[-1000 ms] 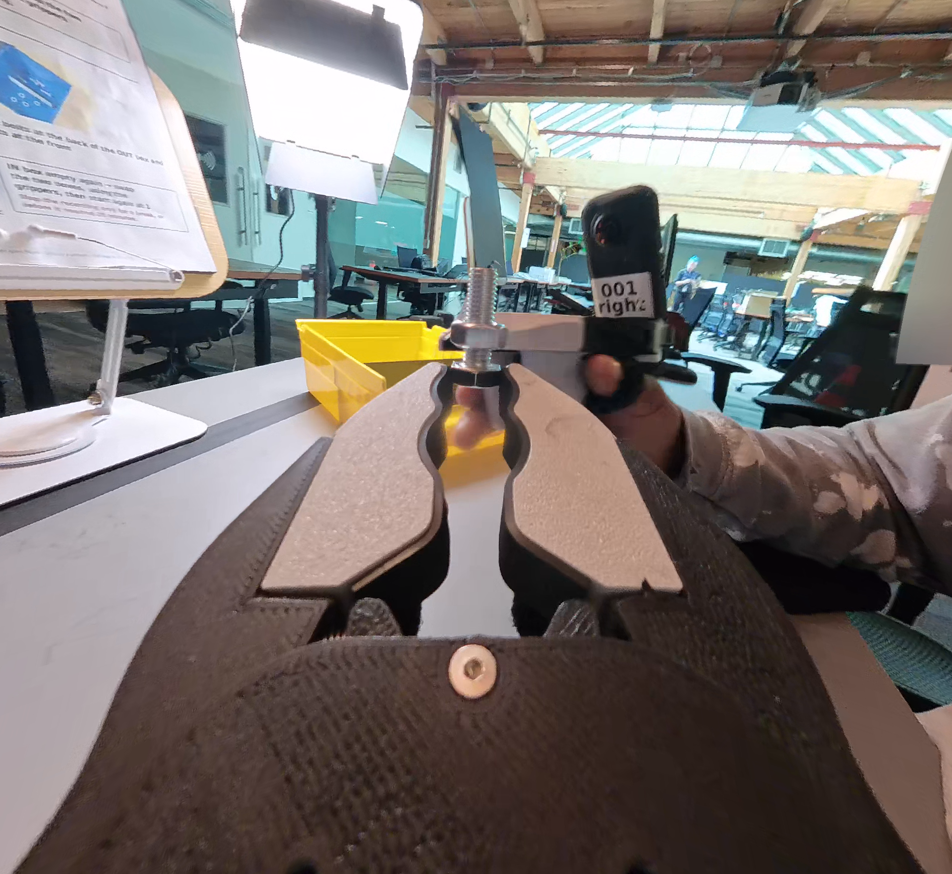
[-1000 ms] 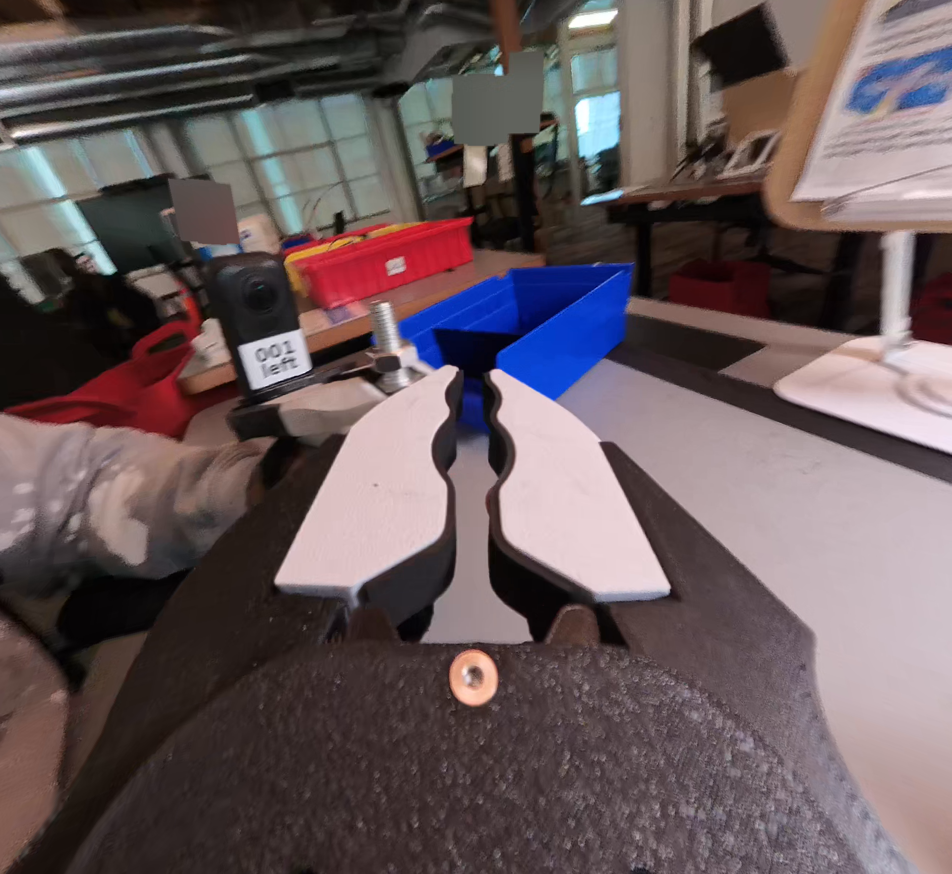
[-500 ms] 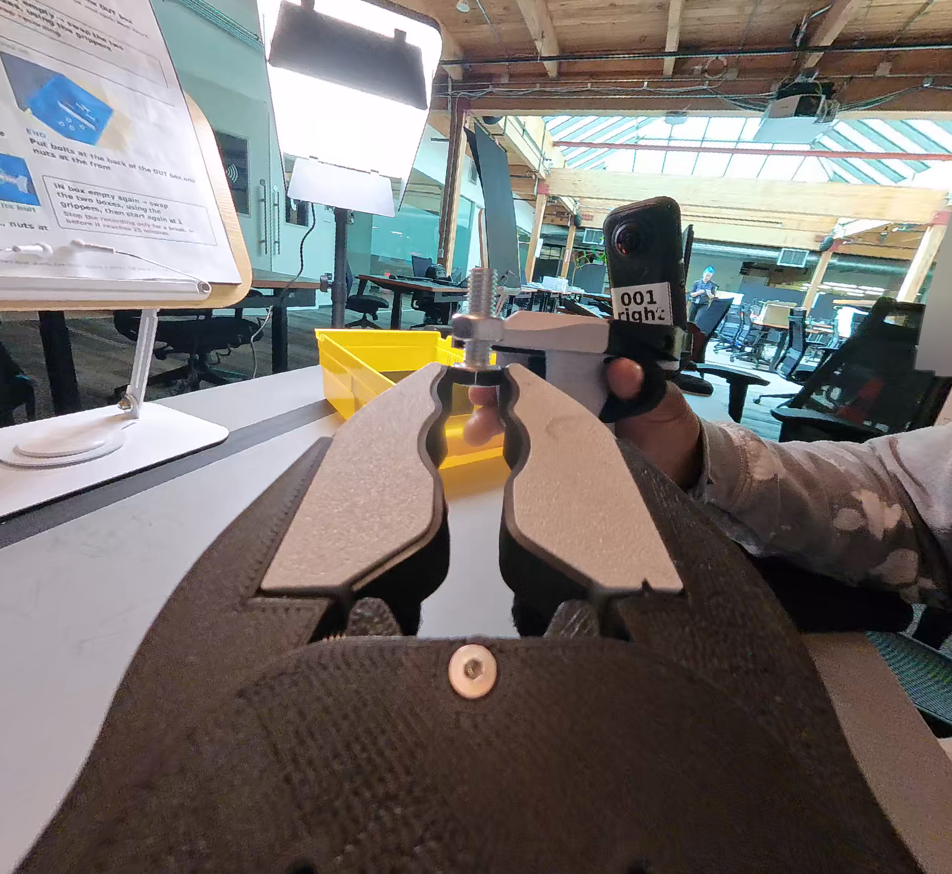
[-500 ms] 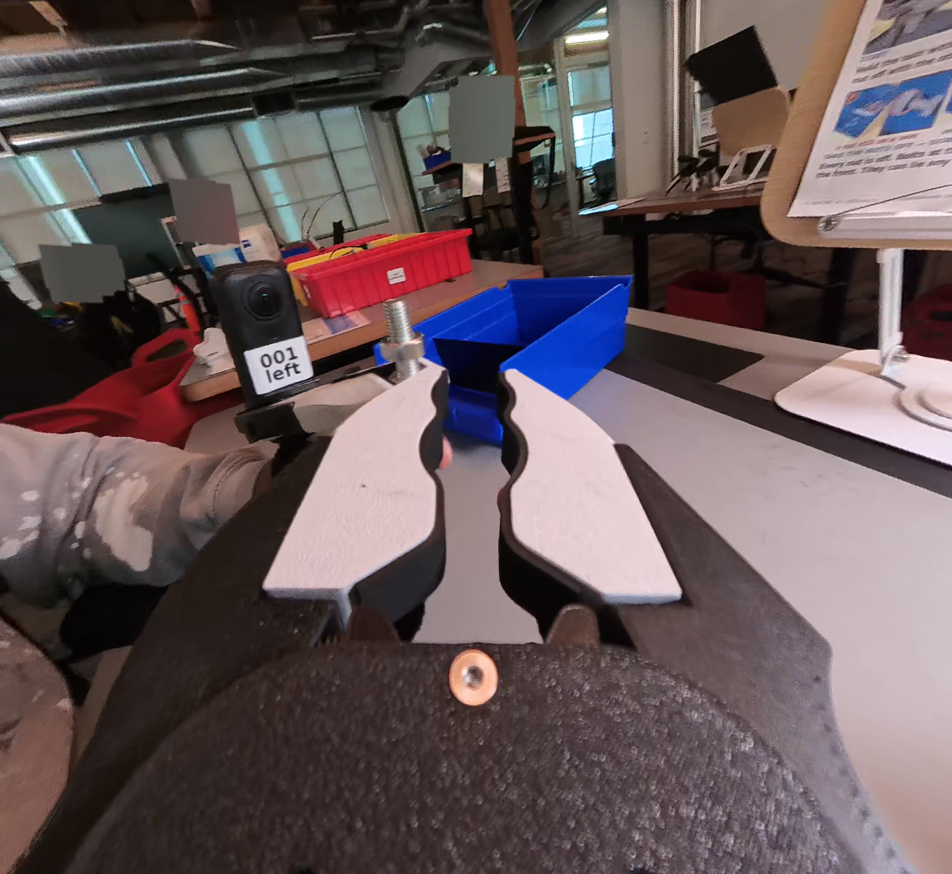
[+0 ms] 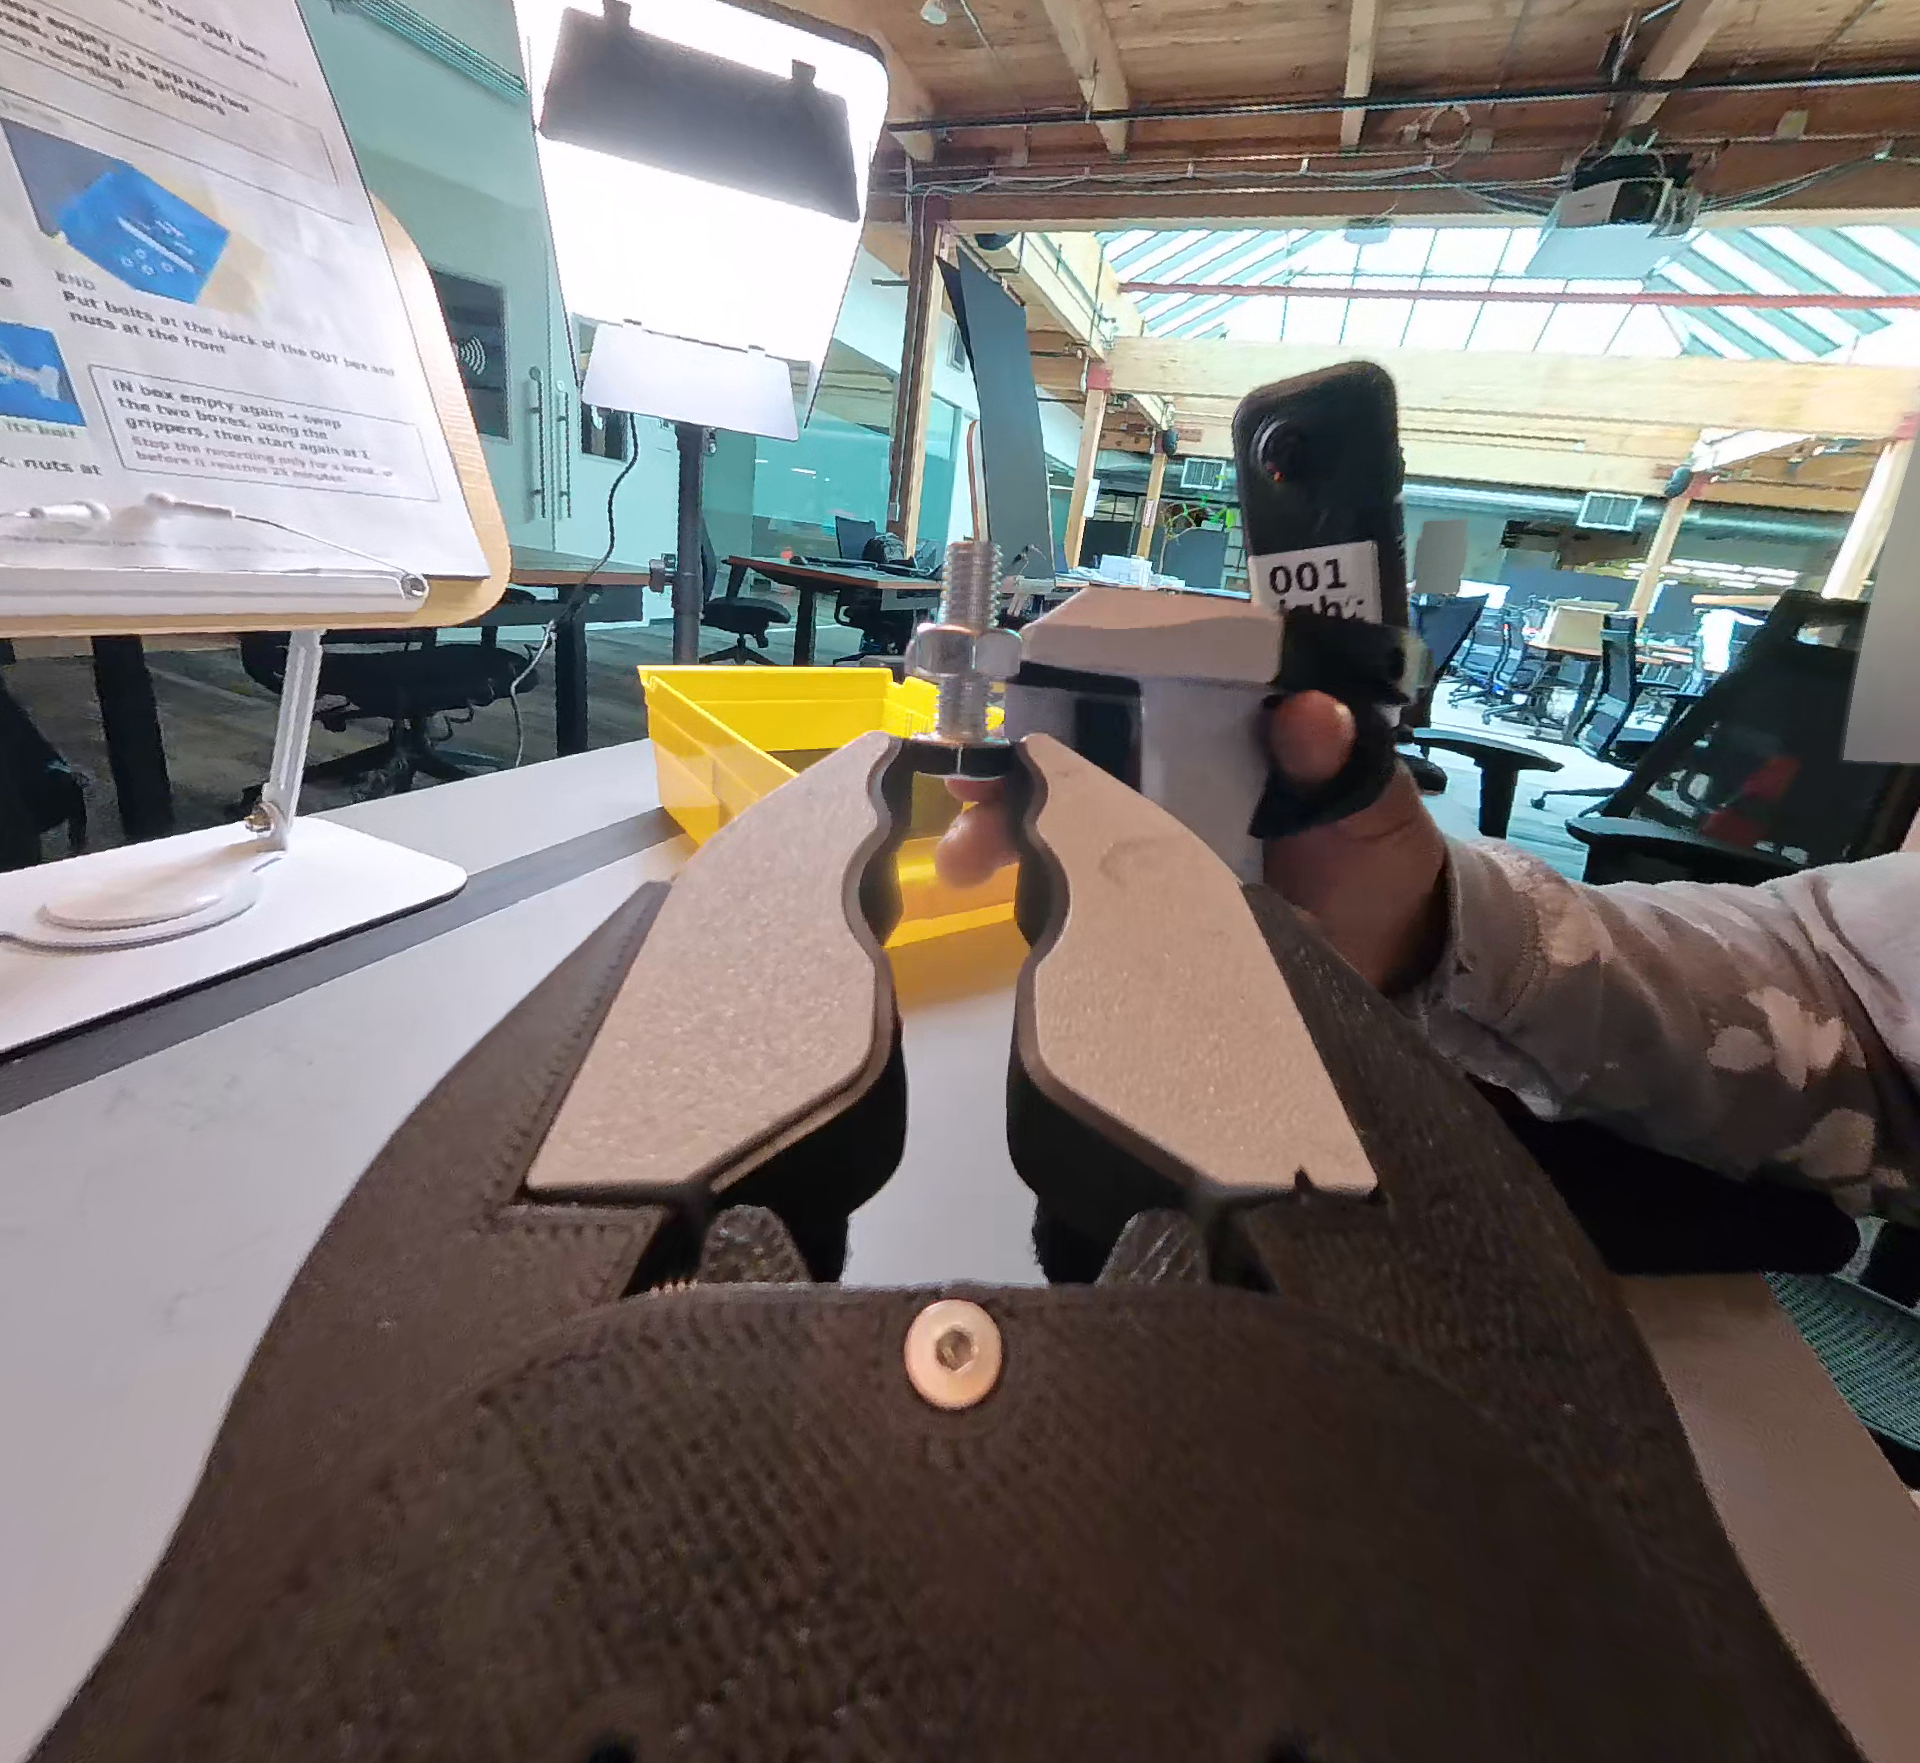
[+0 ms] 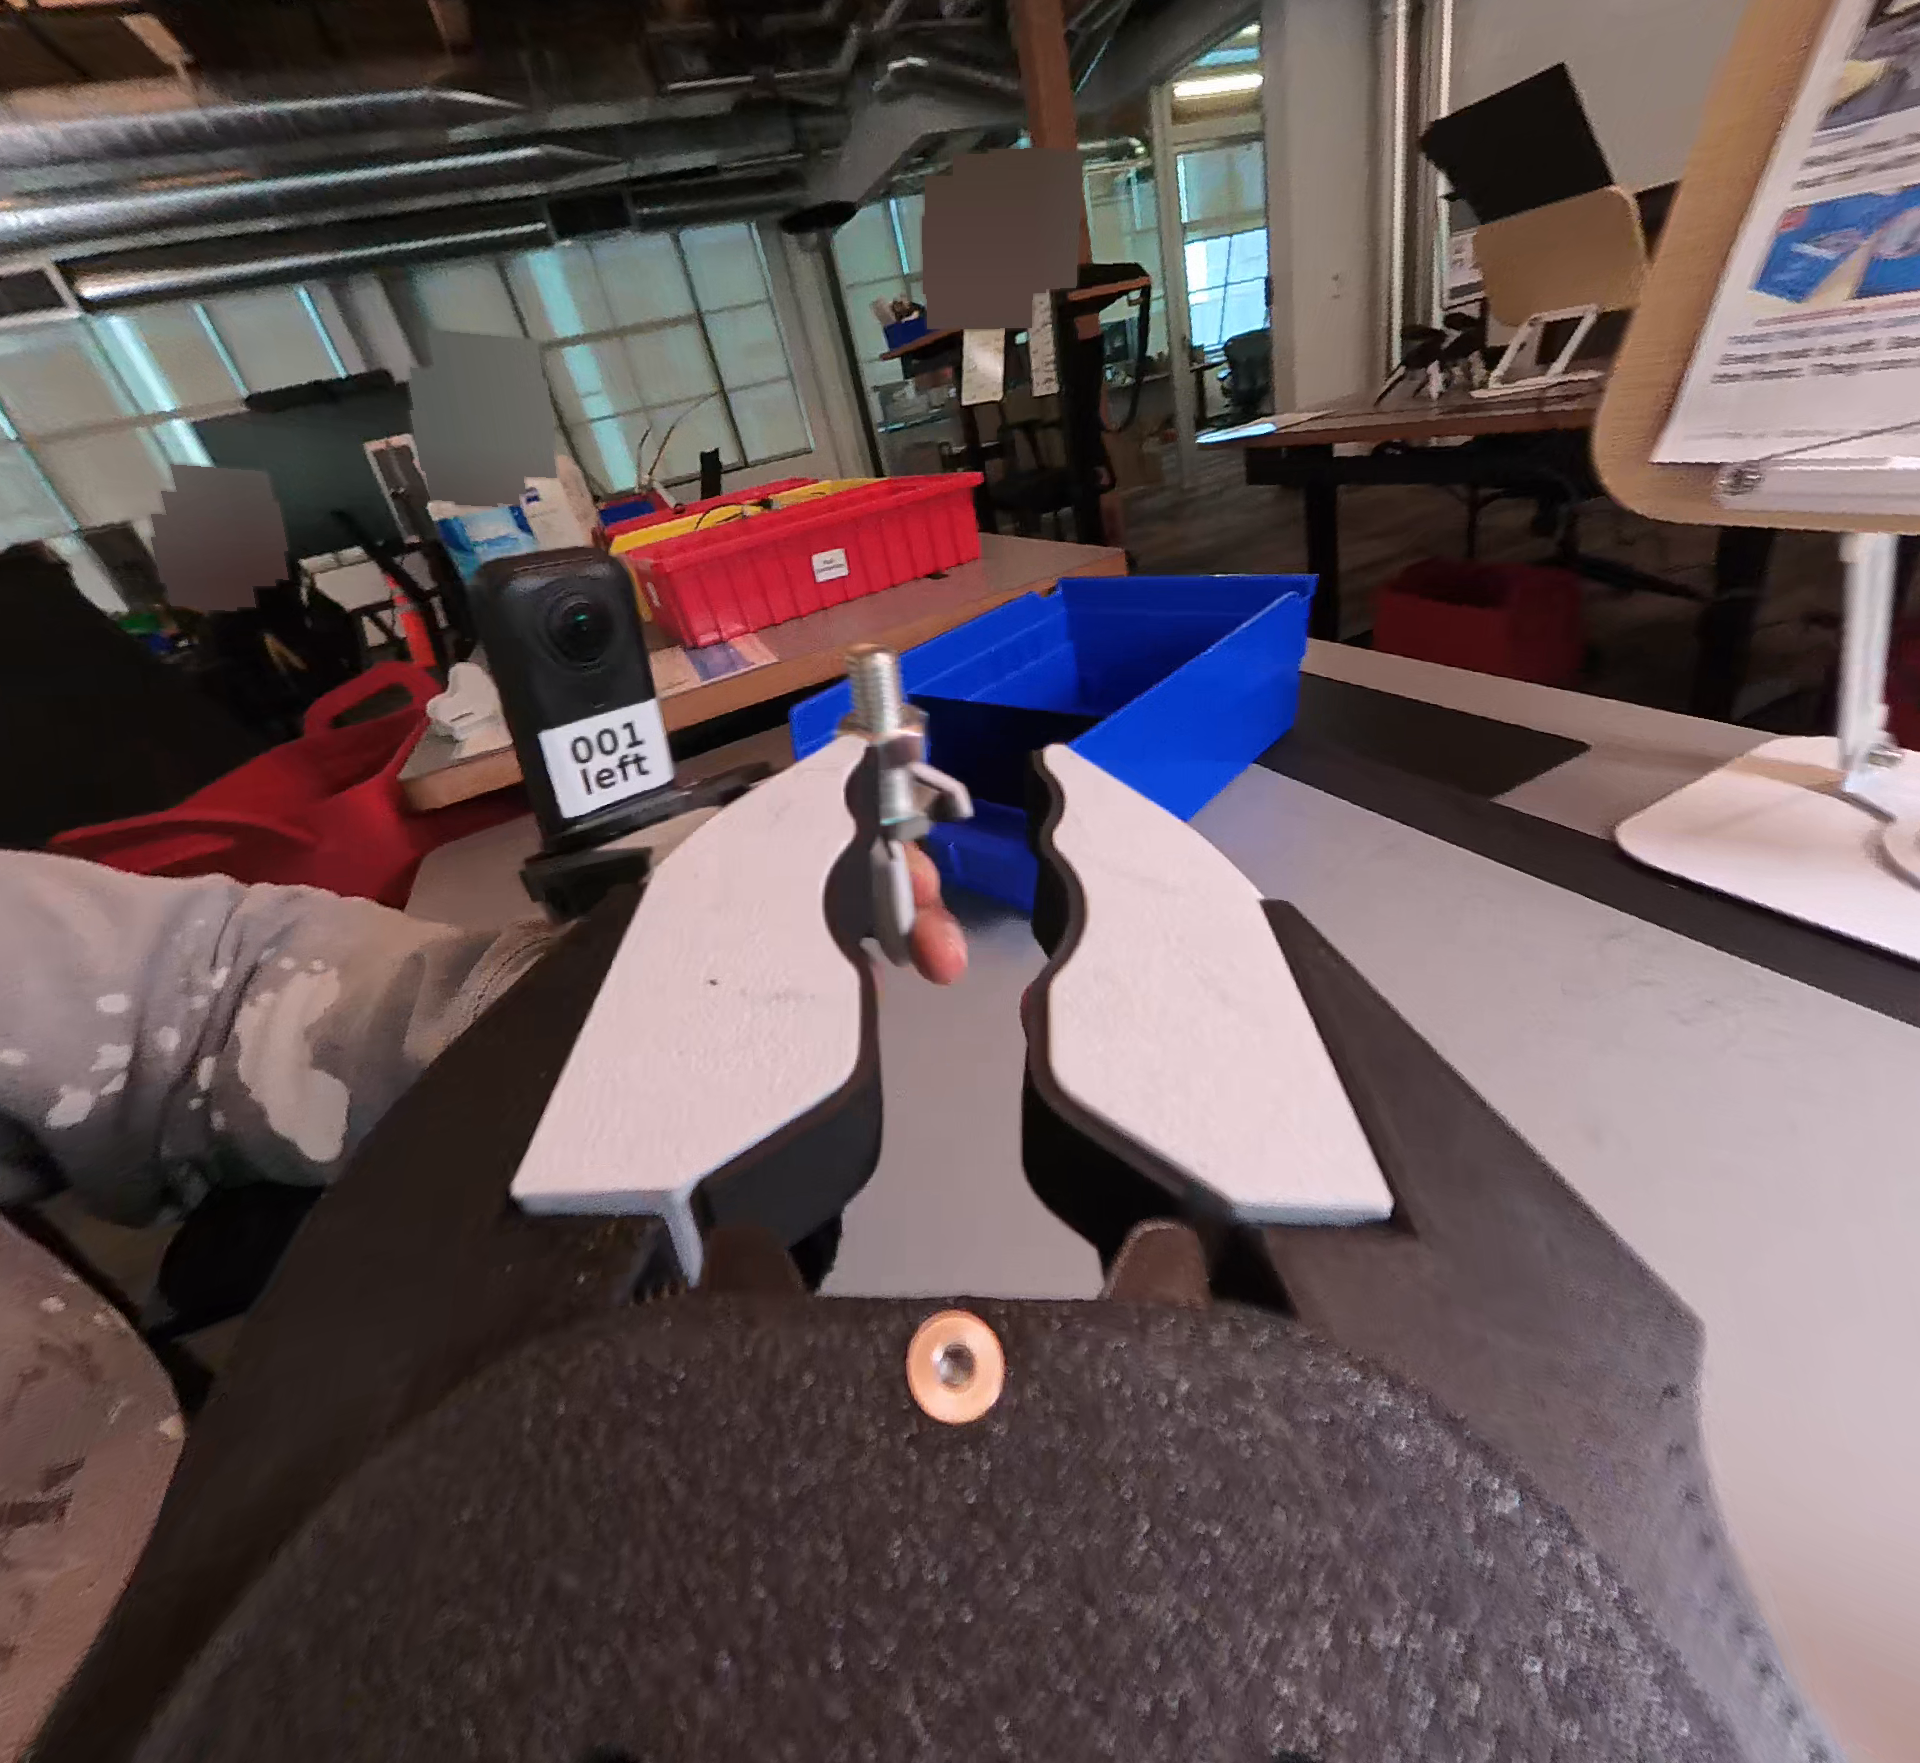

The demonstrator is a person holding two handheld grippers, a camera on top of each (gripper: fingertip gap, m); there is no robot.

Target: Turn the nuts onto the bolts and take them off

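Here, in the left wrist view, the left gripper is clamped on an upright bolt carrying a nut, before a yellow bin on the bench. In the right wrist view, the right gripper stands apart around the nut, near a blue bin.

The left tool is held level, its fingers pinched together at the tips. The right tool is seen with a clear gap between its fingers, which are presented edge-on from the right. Each is gripped by a hand in a mottled sleeve.
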